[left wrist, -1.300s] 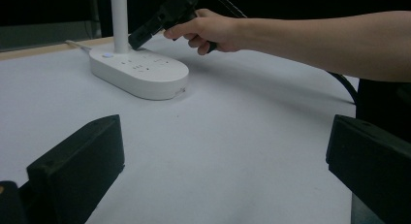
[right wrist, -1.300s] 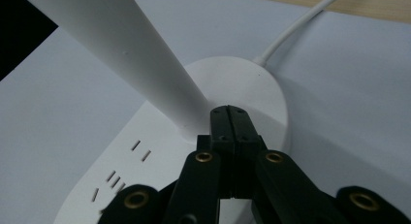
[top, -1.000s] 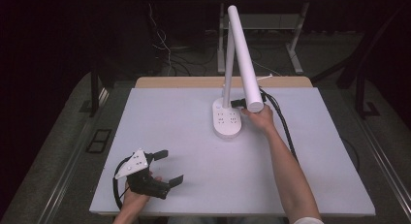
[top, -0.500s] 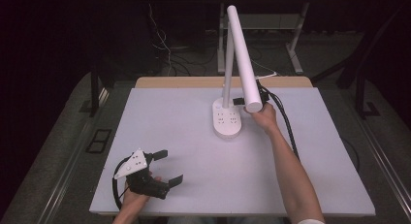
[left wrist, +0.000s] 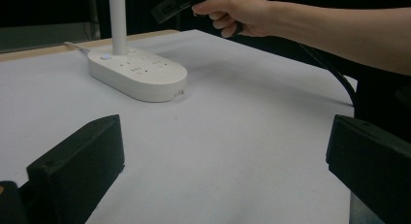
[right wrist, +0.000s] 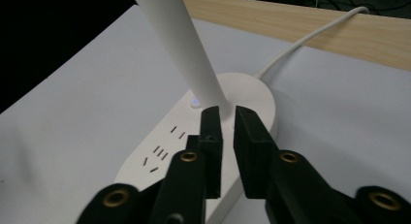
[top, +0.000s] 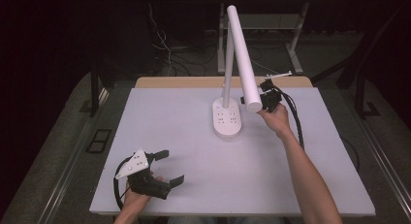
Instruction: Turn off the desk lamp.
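Right gripper (right wrist: 227,118), jaws nearly pressed together on nothing, sits just below the white tubular lamp head (right wrist: 181,44), mid-frame; left gripper (top: 165,167), jaws spread, idles lower left.

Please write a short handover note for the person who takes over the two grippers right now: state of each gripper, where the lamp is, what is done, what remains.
Left gripper: open, holding nothing, low over the near left of the table.
Right gripper: jaws almost closed with a thin gap, nothing between them, raised beside the free end of the lamp head.
Desk lamp: its base, with sockets and a small button, stands at the far middle of the table, cable running to the back edge.
Done: the approach. Left: probably touching the head or the button; neither is touched yet.
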A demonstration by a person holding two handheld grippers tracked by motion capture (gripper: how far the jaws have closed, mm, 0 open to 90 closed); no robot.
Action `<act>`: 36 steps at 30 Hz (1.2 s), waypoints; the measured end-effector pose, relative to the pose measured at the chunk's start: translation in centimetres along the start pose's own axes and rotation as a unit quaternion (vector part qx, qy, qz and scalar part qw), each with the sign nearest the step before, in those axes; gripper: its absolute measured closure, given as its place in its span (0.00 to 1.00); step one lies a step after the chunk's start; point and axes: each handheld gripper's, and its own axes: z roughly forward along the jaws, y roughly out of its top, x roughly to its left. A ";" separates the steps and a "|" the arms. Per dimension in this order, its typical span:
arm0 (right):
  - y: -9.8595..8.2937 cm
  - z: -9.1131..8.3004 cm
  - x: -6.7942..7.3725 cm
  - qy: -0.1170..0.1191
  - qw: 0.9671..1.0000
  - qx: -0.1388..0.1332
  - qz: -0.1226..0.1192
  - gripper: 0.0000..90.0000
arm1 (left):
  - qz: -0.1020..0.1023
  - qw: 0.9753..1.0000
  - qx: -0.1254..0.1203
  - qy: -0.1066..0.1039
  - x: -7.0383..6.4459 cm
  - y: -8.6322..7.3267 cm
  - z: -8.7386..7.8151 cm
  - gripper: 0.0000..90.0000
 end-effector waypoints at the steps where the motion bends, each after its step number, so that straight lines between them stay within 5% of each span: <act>1: -0.2 -0.3 0.1 0.001 1.000 -0.002 0.000 0.84 | 0.000 1.000 0.000 0.000 0.0 0.0 0.0 0.00; 10: -2.1 -3.1 2.1 -0.038 0.999 -0.001 -0.009 0.34 | 0.000 1.000 0.000 -0.001 0.0 0.0 0.1 0.00; 12: -2.9 -4.1 2.9 -0.030 0.999 -0.004 -0.017 0.15 | 0.000 1.000 0.000 -0.001 -0.1 0.0 0.1 0.00; 15: -3.6 -4.8 3.5 -0.039 0.999 -0.004 -0.025 0.10 | 0.001 1.000 -0.001 -0.001 -0.1 0.0 0.1 0.00; 16: -3.9 -5.1 3.8 -0.047 0.999 -0.005 -0.028 0.02 | 0.001 1.000 -0.001 -0.001 -0.1 0.0 0.1 0.00; 20: -5.1 -6.8 5.0 -0.050 0.998 -0.032 -0.023 0.01 | 0.000 1.000 -0.002 0.000 -0.2 0.0 0.2 0.00; 26: -6.7 -8.9 6.5 -0.050 0.998 -0.025 -0.040 0.01 | 0.003 1.000 0.001 -0.002 -0.2 0.0 0.2 0.00; 36: -11.3 -11.6 7.5 -0.039 0.998 -0.033 -0.030 0.01 | 0.002 1.000 0.001 -0.001 -0.4 -0.1 0.1 0.00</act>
